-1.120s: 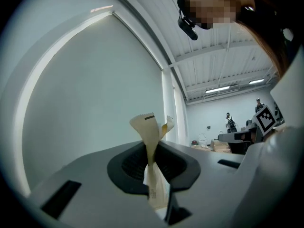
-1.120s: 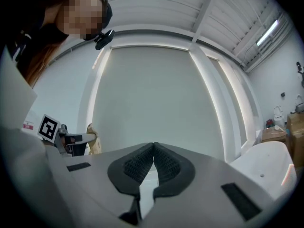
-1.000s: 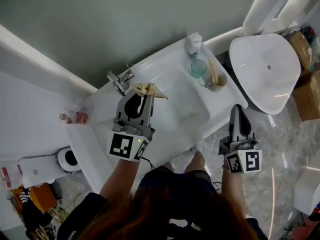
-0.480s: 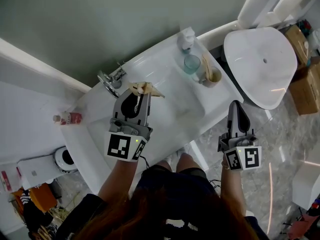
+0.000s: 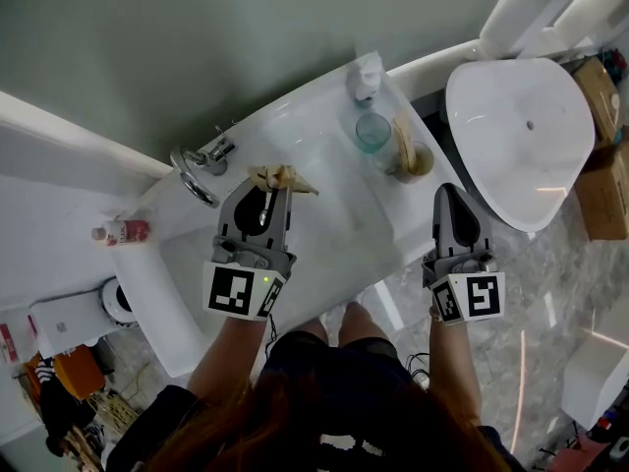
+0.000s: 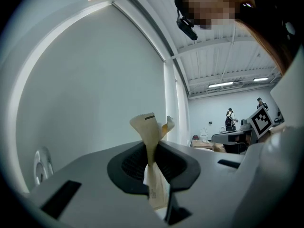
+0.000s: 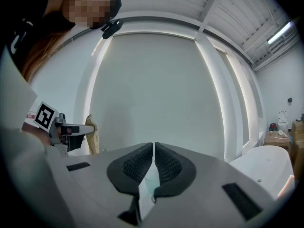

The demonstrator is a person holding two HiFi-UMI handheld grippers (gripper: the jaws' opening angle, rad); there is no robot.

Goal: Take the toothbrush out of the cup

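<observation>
**Plainly, the toothbrush waits untouched**

A pale bamboo toothbrush [image 5: 404,143] leans in the tan cup [image 5: 421,163] at the white sink's [image 5: 295,118] back right corner. The right tool [image 5: 452,193] hangs closed and empty near the right edge. The left tool [image 5: 278,187] pinches crumpled beige paper [image 5: 280,175]. Reaching in closed could topple the cup.
</observation>
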